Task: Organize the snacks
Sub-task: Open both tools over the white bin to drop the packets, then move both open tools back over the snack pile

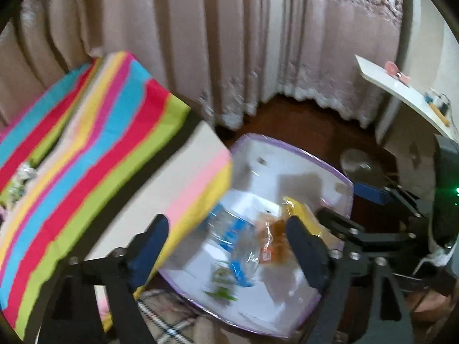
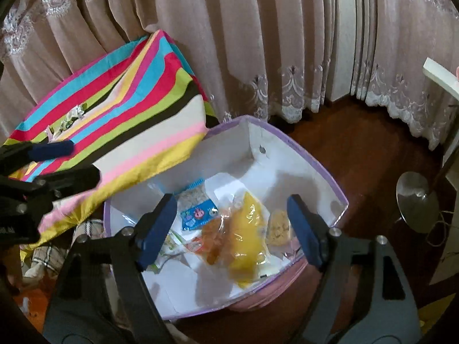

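Observation:
A purple-rimmed white box [image 2: 327, 169] stands on the floor and holds several snack packets: a yellow pack [image 2: 248, 238], an orange pack [image 2: 213, 236], a blue-and-white pack [image 2: 198, 209], a pale pack [image 2: 279, 226]. My right gripper [image 2: 232, 226] is open and empty above the box. My left gripper [image 1: 229, 246] is open and empty, also over the box [image 1: 330, 169], where the blue pack [image 1: 232, 229] and the orange pack [image 1: 272, 238] show blurred. The left gripper also shows in the right wrist view [image 2: 60, 160], over a striped bag.
A striped fabric bag [image 2: 129, 114] leans against the box's left side; it also shows in the left wrist view [image 1: 94, 154]. Curtains [image 2: 258, 43] hang behind. A round metal stand base [image 2: 417, 200] sits on the dark wood floor [image 2: 358, 132] at right. A white shelf [image 1: 401, 91] juts out at right.

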Demonstrator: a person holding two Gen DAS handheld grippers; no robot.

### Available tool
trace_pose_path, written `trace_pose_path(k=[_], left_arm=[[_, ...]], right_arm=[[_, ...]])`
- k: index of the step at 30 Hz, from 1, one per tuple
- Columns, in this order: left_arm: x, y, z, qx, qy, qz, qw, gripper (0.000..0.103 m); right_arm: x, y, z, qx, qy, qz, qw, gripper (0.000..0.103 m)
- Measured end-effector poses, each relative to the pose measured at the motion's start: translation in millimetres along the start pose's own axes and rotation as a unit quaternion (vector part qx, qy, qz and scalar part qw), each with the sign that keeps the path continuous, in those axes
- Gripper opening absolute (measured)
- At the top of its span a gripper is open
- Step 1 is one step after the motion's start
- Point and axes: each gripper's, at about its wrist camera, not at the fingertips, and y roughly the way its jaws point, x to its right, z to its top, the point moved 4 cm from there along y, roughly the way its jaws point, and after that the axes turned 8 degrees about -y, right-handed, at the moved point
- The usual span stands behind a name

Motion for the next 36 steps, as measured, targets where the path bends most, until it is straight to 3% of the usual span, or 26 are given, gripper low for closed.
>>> trace_pose_path(k=[4, 8, 15, 17, 20, 22, 26, 29, 33, 36], left_arm=[[-31, -10, -3, 0.011, -0.024, 0.012, 0.9996, 0.085], [-77, -16, -10, 0.024, -0.063, 0.044, 0.9967, 0.085], [-179, -22, -27, 0.044, -0.147, 0.103, 0.9827, 0.085], [-219, -20, -40, 0.046, -0.175, 0.136, 0.9741, 0.085], [-289, -24, -58, 0.050, -0.221, 0.208, 0.9517, 0.085], [-345, -35, -68, 0.064, -0.258, 0.248, 0.9318, 0.085], [-432, -48, -87, 0.059, -0.330, 0.285, 0.8982, 0.085], [-478, -58, -105, 0.060, -0.369, 0.304, 0.8765, 0.085], [-508, -63, -122, 0.061, -0.385, 0.321, 0.8633, 0.085], [-517, -64, -120, 0.069, -0.384, 0.300, 0.8704, 0.085]], right_arm=[[-17, 7, 11, 0.002, -0.017, 0.014, 1.000, 0.081], [-63, 14, 29, 0.008, -0.079, 0.038, 0.996, 0.081], [-156, 50, 56, -0.014, -0.161, 0.109, 0.981, 0.083], [-196, 68, 64, -0.024, -0.199, 0.128, 0.971, 0.083], [-246, 91, 76, -0.027, -0.237, 0.162, 0.958, 0.083], [-278, 108, 91, -0.019, -0.250, 0.184, 0.950, 0.083], [-344, 163, 133, -0.027, -0.251, 0.218, 0.943, 0.083], [-390, 205, 161, -0.016, -0.281, 0.217, 0.935, 0.083], [-445, 279, 204, -0.050, -0.297, 0.229, 0.926, 0.083], [-475, 322, 230, -0.058, -0.315, 0.219, 0.922, 0.083]])
